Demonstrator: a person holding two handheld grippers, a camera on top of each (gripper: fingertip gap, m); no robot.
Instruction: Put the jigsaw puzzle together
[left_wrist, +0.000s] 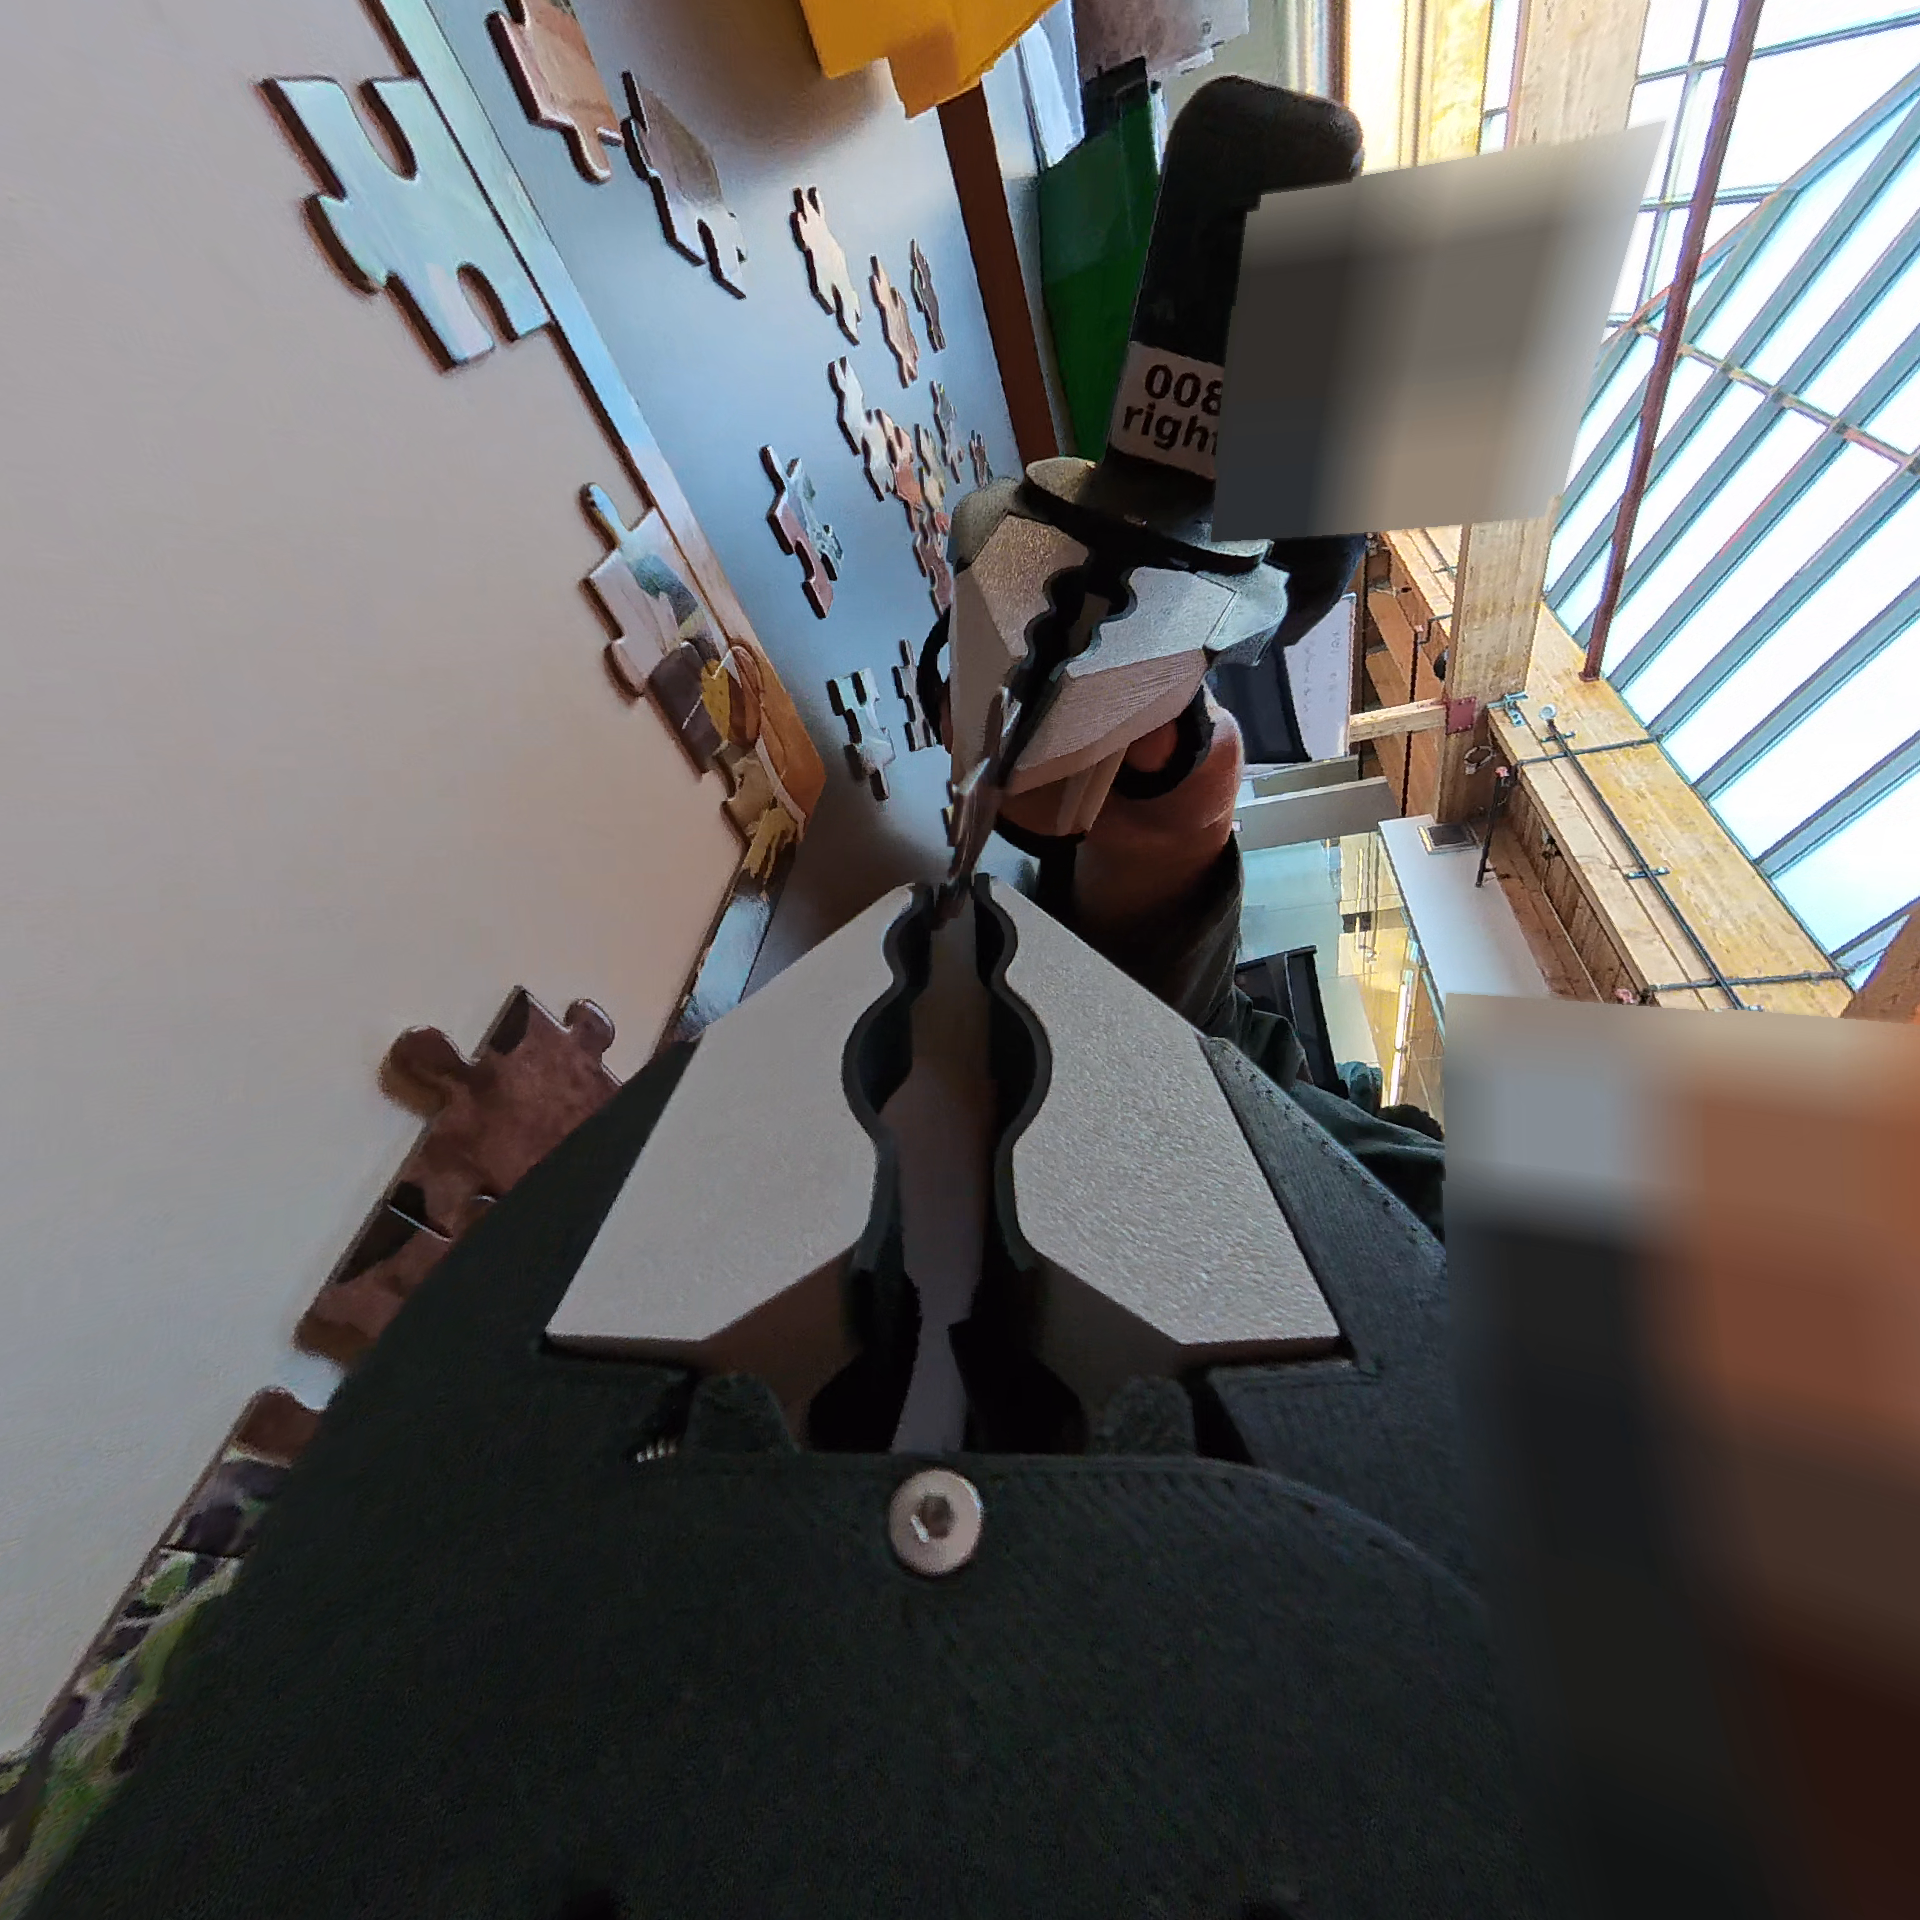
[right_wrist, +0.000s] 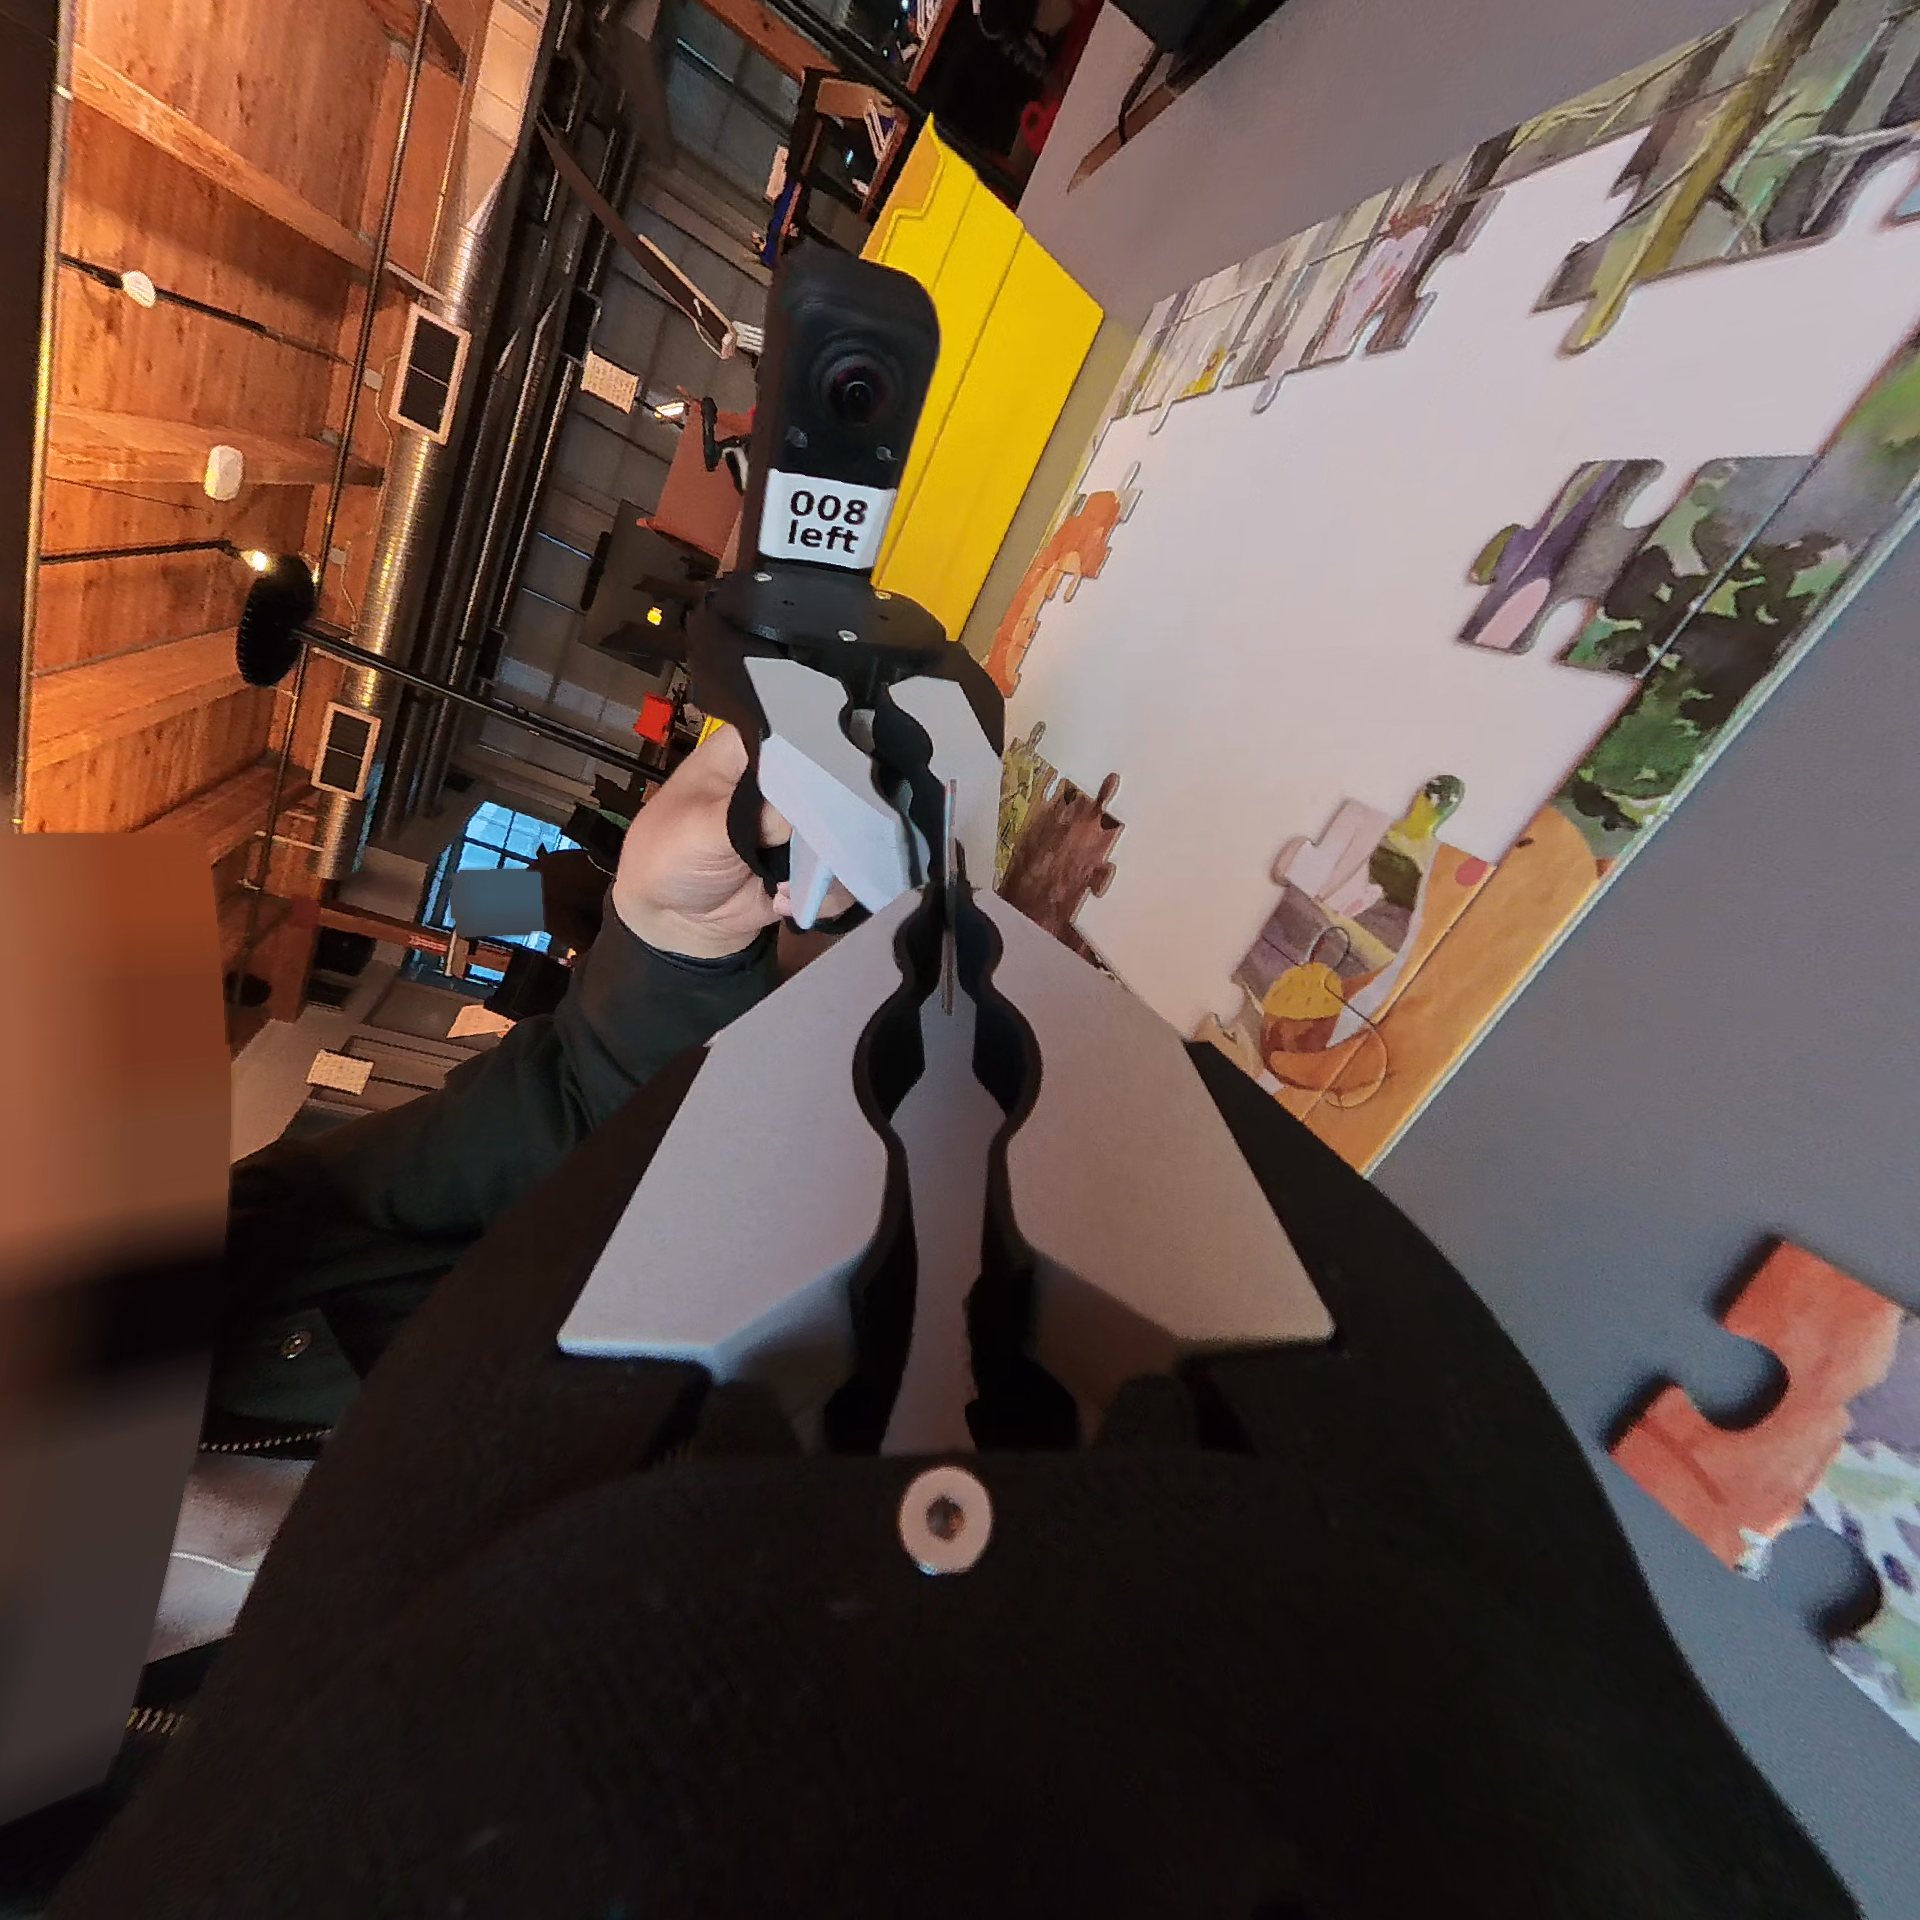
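A thin puzzle piece hangs edge-on between my two grippers, above the table. My left gripper is closed on its near end. My right gripper faces it and is closed on the far end. In the right wrist view the same piece sits between my right gripper's tips, and the left gripper grips it from the other side. The white puzzle board lies beside them, with assembled pieces along its edges and a bare middle.
Several loose pieces lie on the grey table beyond the board. An orange loose piece lies near my right gripper. A yellow box stands at the table's end. A person's hands and dark sleeves hold both grippers. Left and right tips are no more than a few centimetres apart.
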